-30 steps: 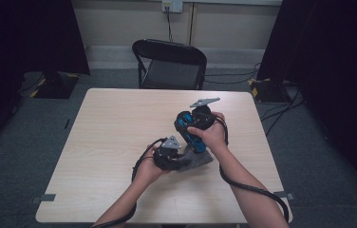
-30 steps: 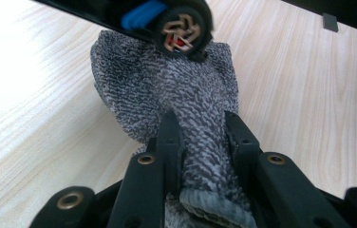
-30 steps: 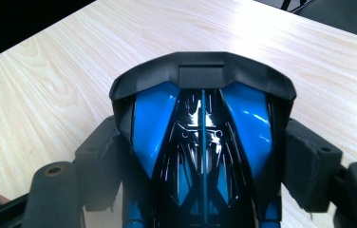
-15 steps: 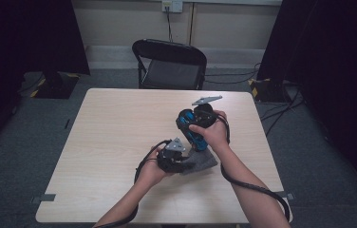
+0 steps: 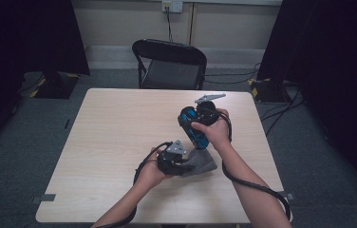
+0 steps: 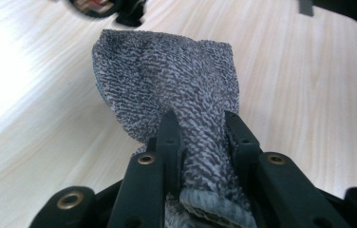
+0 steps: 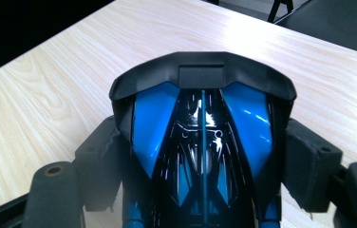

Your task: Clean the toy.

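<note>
So, biggest thing first: the tabletop (image 5: 105,142) is bare light wood, with a black folding chair (image 5: 171,64) behind it at 12 o'clock.

The toy car (image 5: 194,127), blue and black, sits right of centre, held up off the wood at a tilt. It looks like hard glossy plastic, so I'd guess light and stiff but slippery, and that rear wing and the thin bits could snap. Squeezing across the flanks, like it's held now, seems the safest grip. The right tool (image 7: 204,161) is clamped on exactly that, one jaw on each side of the body.

The cloth (image 5: 200,161) lies just at 6 o'clock of the car, near the front edge. It's a grey knit rag, soft and floppy, basically weightless, won't slip, can be pinched anywhere. The left tool (image 6: 200,142) has a bunched fold of it gripped between its jaws, the rest draped on the wood.

Compared with half a second ago, barely anything: the left hand (image 5: 155,168) and cloth sit about where they were, and the car seems tipped a touch more toward the cloth.
</note>
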`<state>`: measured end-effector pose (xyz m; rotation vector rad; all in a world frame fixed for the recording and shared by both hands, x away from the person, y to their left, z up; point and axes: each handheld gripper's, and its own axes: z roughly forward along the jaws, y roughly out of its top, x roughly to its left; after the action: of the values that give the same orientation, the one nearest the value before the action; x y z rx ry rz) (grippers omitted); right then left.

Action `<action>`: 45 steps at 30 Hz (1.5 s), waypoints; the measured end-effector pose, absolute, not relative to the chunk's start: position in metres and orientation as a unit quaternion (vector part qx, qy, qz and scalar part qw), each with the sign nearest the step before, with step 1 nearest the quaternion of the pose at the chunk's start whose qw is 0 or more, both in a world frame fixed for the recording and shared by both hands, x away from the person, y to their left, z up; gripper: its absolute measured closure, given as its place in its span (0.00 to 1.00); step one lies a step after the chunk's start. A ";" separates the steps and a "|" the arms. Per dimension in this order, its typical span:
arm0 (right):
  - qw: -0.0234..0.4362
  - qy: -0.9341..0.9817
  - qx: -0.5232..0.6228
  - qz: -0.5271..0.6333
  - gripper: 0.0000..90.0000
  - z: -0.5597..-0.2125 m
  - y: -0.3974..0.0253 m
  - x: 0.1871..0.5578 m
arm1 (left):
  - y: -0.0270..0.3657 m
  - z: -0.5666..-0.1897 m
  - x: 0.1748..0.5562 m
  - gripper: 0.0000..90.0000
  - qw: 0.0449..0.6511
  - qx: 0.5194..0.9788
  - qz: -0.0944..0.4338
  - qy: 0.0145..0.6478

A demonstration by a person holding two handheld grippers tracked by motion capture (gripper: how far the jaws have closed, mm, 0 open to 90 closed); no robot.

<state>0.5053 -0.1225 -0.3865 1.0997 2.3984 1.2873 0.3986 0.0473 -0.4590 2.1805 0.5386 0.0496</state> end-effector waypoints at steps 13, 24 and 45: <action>0.102 0.815 0.373 0.431 0.29 -0.388 -0.138 0.500 | 0.105 -0.445 0.421 0.80 0.421 0.860 0.078 0.278; 0.089 0.825 0.355 0.430 0.29 -0.398 -0.136 0.487 | 0.131 -0.433 0.440 0.80 0.439 0.831 0.109 0.324; 0.085 0.837 0.341 0.419 0.29 -0.417 -0.128 0.472 | 0.122 -0.422 0.455 0.80 0.459 0.810 0.125 0.343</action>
<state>0.4721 -0.1279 -0.4171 1.0166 2.4974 1.2498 0.4549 0.1220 -0.4216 1.9938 0.8442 0.3072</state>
